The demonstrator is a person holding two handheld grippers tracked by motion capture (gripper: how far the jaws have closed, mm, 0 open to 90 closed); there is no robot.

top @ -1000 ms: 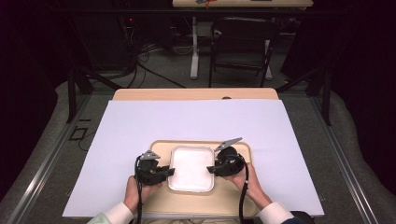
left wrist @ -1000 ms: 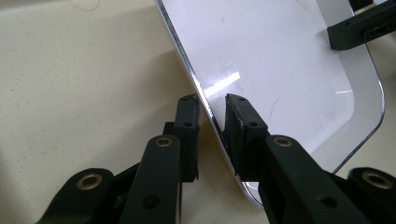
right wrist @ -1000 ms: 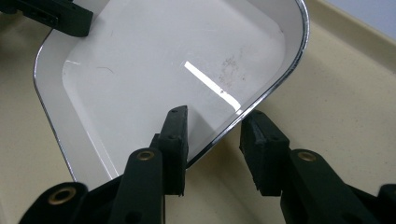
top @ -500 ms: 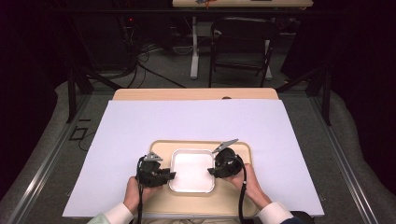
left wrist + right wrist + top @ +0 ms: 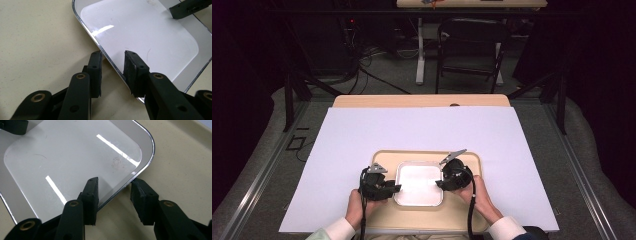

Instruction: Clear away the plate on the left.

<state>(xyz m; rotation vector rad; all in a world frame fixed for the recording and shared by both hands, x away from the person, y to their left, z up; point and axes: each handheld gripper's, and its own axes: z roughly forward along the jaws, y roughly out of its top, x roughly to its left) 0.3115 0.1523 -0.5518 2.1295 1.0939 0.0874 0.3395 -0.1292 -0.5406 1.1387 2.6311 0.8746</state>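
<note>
Between grippers: metal tray [image 5: 418,183] | left gripper [image 5: 113,67] released | right gripper [image 5: 113,190] released, both straddling rim

the dish [image 5: 419,183] is glossy white with a silvery rim, streaked with bright light reflections, and sits on a plain beige tray [image 5: 462,212]. both grippers, left [image 5: 393,188] and right [image 5: 439,183], are black with brass-coloured rivets, and the sheet [image 5: 422,130] over the tan table [image 5: 422,100] is plain white.
</note>
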